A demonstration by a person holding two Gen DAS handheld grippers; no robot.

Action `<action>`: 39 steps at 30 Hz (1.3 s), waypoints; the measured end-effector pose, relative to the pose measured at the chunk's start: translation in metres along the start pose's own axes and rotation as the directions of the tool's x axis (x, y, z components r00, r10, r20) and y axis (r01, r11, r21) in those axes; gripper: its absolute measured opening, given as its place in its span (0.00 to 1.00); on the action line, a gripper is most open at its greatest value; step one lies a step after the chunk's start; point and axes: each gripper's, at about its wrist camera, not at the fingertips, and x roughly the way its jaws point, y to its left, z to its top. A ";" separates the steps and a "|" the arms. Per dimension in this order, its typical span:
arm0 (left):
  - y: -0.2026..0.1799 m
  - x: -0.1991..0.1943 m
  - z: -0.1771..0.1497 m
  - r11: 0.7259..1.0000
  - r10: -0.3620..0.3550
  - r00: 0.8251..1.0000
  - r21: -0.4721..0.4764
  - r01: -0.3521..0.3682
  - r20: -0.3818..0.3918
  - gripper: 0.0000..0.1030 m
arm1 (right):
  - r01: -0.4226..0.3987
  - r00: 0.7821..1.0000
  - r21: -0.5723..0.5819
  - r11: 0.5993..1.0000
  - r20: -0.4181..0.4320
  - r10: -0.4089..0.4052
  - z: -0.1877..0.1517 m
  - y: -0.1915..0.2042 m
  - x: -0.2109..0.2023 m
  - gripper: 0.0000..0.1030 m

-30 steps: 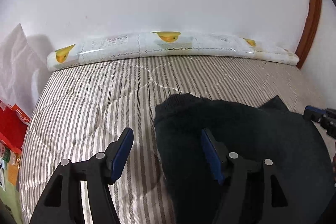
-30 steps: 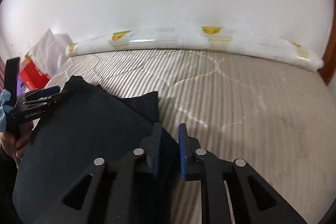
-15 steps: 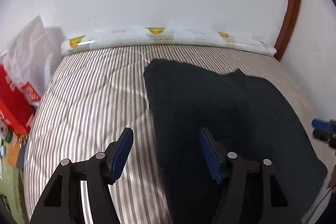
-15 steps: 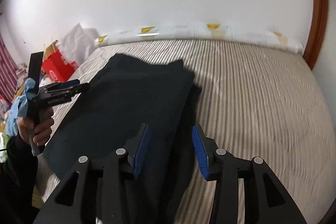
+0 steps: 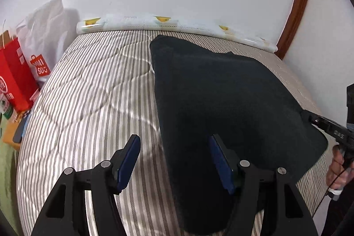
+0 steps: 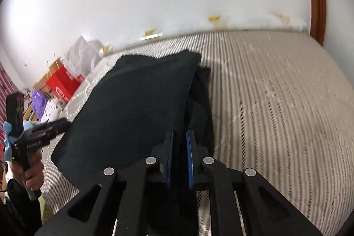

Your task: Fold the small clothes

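On striped bedcover [image 5: 93,90], dark garment's [image 5: 221,92] left edge unobstructed.

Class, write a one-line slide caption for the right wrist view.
Right gripper pinches the dark garment's edge on the striped bed.

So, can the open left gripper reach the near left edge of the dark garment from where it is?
Probably yes. The left gripper is open, its jaws straddling the dark garment's left edge on the striped bedcover; nothing blocks it.

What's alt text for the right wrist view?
The right gripper, fingers nearly closed, pinches the edge of a dark garment spread on a striped bed. The left gripper is at the garment's left edge.
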 end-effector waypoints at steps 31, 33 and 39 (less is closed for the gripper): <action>-0.042 -0.113 -0.027 0.991 0.114 0.990 -0.080 -0.107 0.089 0.70 | 0.279 0.956 0.028 0.960 0.084 -0.280 -0.024 0.049 -0.115 0.69; -0.050 -0.125 -0.027 0.990 0.131 0.986 -0.074 -0.123 0.105 0.75 | 0.271 0.958 0.015 0.962 0.088 -0.272 -0.021 0.059 -0.126 0.71; -0.075 -0.158 -0.026 0.987 0.160 0.979 -0.047 -0.155 0.122 0.83 | 0.306 0.946 -0.015 0.952 0.120 -0.302 -0.022 0.082 -0.159 0.86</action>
